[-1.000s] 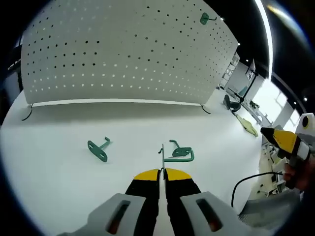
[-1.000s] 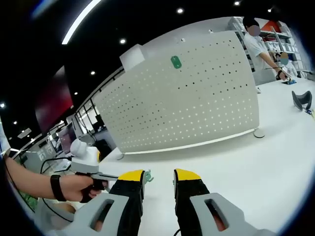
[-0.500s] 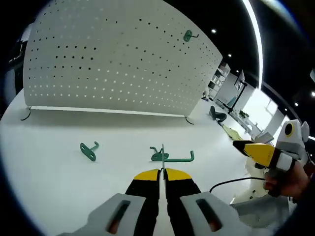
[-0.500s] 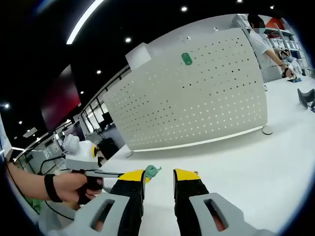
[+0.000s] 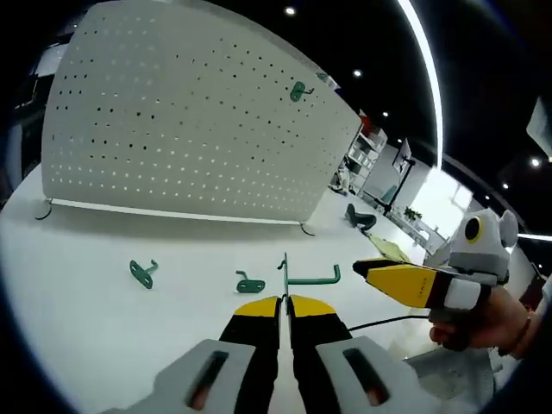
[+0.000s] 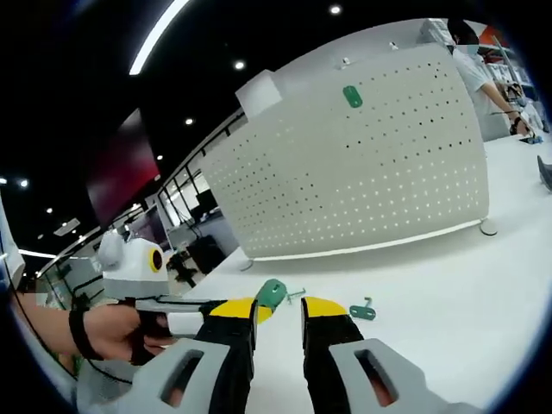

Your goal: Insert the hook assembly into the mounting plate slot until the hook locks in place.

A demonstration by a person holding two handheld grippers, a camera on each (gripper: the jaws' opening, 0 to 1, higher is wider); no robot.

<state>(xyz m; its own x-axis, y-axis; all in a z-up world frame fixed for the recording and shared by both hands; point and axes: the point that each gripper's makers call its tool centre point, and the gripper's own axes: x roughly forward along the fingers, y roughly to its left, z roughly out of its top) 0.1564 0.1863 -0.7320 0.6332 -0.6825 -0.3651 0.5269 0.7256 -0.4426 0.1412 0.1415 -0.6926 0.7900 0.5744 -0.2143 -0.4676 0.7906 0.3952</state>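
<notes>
White tabletop [image 5: 103,336] runs ahead of us to a tall perforated board [image 5: 172,129], which already carries 1 green hook [image 5: 300,90] high up. We have the left gripper [image 5: 284,299] clamped tight on a green hook assembly [image 5: 306,277], whose thin upright plate sits between the jaws and whose arm juts off to the right. 2 more loose hooks [image 5: 141,272] lie on the tabletop ahead and to the left of it, well short of the board.

The right gripper [image 6: 278,309] has its jaws apart and holds nothing; in the left gripper view it shows at the right, pointing inward, held in a hand [image 5: 483,319].

Our main worry is the narrow pinch on that plate: if the hook twists in the jaws on approach, its tabs could miss the holes and it would not lock. The board stands on small feet and may rock if pushed hard. The left gripper is held roughly level, facing the board, well apart from it.
</notes>
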